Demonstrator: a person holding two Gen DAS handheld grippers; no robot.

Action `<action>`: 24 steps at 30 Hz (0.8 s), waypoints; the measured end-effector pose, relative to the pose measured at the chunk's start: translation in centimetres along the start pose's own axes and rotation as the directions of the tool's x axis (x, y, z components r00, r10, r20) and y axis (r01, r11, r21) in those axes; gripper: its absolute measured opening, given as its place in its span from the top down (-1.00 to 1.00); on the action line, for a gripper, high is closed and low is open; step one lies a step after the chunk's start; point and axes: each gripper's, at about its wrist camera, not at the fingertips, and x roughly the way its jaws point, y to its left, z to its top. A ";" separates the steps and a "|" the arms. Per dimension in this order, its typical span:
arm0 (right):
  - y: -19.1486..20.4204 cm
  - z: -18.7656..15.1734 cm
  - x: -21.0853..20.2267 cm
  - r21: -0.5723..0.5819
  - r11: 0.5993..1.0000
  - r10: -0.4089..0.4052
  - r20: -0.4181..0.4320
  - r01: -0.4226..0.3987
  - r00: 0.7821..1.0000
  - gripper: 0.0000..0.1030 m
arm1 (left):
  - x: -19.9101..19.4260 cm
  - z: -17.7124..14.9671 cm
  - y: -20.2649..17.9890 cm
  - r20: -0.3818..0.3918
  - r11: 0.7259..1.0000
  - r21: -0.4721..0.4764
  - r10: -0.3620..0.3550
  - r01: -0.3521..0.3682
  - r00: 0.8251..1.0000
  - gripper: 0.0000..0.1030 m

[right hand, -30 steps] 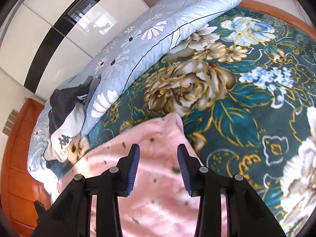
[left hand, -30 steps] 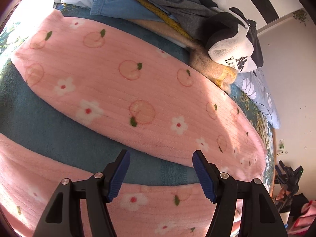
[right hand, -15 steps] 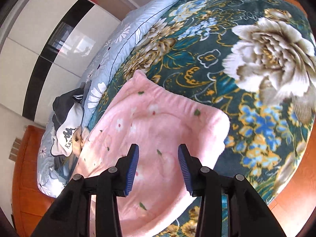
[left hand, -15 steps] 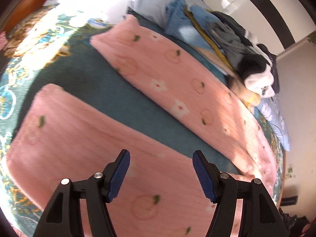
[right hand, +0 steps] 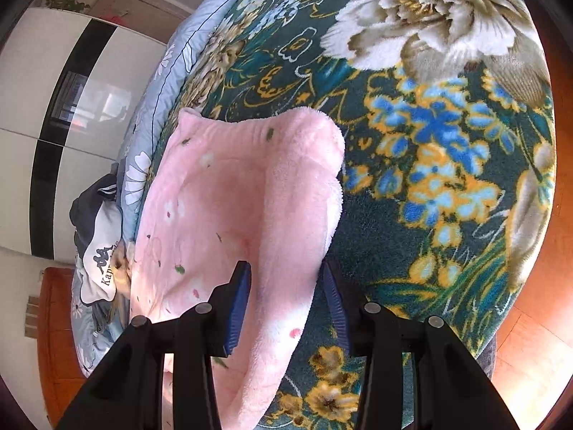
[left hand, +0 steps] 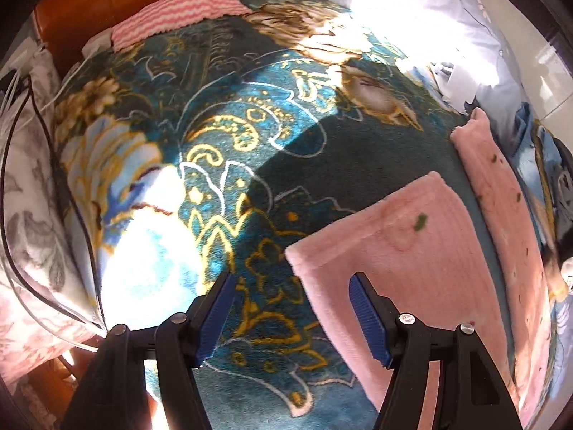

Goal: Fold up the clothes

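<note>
"Kap…" lettering, white garment, partly hidden

— Where is there room on the bed?

— Ahead of the left tongs, which stand spread, the floral blanket lies bare up to the striped pink cloth by the wooden headboard. To their right the pink fleece garment covers the surface in two strips with a bare band between.

— And what blocks the way?

— A black cable and white cords run down the left edge. A pale pillow fills the far right corner.

— On the other side?

— The right tongs, also spread, straddle a raised fold of the garment. Right of it the blanket is bare to the bed's edge. Left of it lie a blue quilt and piled clothes.
</note>
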 end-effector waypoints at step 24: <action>0.4 0.0 -1.0 0.046 0.981 0.187 0.045 -0.189 0.981 0.84 | 0.7 1.8 1.1 -0.014 0.886 -0.239 -0.413 0.398 0.910 0.90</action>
